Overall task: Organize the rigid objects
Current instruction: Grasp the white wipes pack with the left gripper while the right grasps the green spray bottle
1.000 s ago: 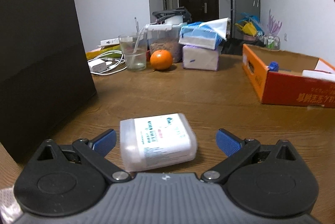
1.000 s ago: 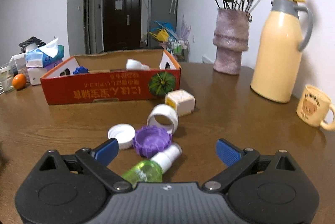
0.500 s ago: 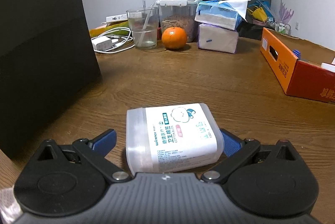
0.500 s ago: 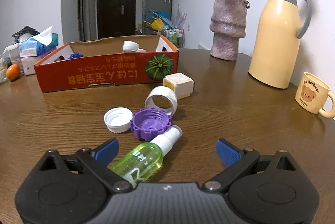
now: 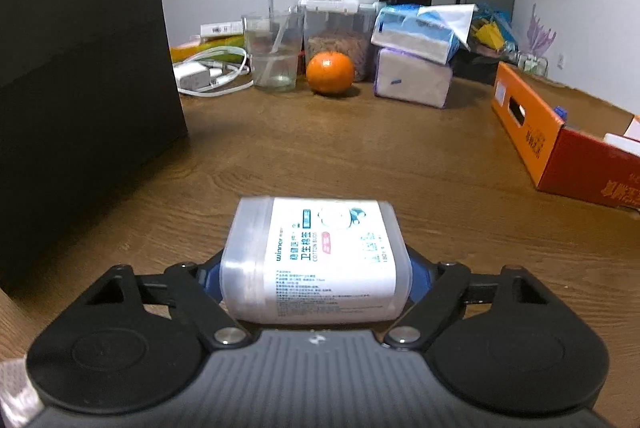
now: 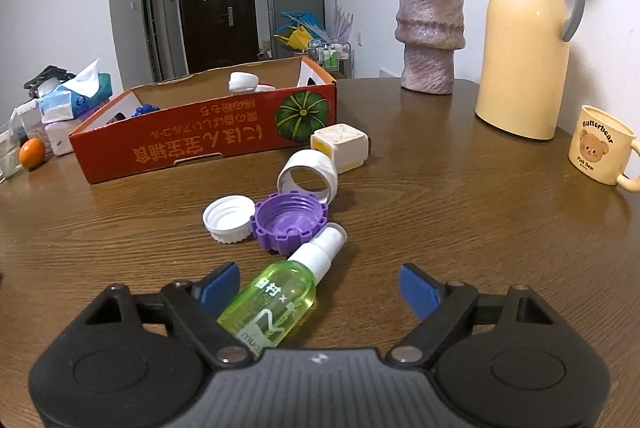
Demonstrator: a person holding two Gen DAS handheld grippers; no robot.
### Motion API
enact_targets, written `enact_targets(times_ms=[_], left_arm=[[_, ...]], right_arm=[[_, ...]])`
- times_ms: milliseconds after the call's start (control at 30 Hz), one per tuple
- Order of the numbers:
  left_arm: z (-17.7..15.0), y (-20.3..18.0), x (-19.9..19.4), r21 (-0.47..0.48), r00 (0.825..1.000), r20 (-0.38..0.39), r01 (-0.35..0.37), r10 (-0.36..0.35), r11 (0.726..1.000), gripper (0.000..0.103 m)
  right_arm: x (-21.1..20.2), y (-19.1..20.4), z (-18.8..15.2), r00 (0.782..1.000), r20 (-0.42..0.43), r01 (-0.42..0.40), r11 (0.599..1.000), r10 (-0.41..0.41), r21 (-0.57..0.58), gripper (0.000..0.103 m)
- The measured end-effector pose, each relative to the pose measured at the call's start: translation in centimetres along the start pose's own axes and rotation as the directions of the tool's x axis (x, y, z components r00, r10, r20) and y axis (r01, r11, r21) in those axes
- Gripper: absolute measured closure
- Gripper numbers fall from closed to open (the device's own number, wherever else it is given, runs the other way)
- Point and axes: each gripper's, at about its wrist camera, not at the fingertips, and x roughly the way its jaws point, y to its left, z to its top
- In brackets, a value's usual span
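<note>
Two tools are closing: the left tool (image 5: 316, 278) is pinched on the stiff, light cotton-swab box (image 5: 316, 260) by its short ends, while the slick spray bottle (image 6: 276, 296) lies untouched between the right tool (image 6: 320, 286), best taken mid-body.

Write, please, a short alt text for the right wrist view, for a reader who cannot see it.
The right gripper is closing around a green spray bottle lying on a wooden table, with a gap still at its right side. Beyond lie a purple cap, a white cap and a red cardboard box.
</note>
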Motion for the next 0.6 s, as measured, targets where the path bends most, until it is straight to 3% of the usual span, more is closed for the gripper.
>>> enact_targets(times_ms=[233,300,367,600], left_arm=[[-0.1,-0.6,-2.3,0.025,0.994,0.100,0.033,-0.035,0.999,0.020],[-0.2,-1.0,-2.9,0.042,0.992,0.121,0.041,-0.046,0.998,0.020],[-0.3,-1.3,-3.2,0.056,0.989,0.133,0.050,-0.057,0.997,0.020],[-0.3,-1.3,-3.5,0.054,0.988,0.141,0.058,-0.065,0.997,0.020]], right_arm=[[-0.5,-0.3,-0.2,1.000,-0.012,-0.009,1.000,0.009,-0.004,0.023],[-0.6,-0.4,-0.4,0.999,-0.030,-0.021,1.000,0.021,-0.004,0.029],[-0.5,-0.4,-0.8,0.997,-0.064,-0.035,0.999,0.034,-0.014,0.042],[-0.9,-0.6,-1.4,0.999,-0.042,0.001,0.998,-0.003,-0.058,0.073]])
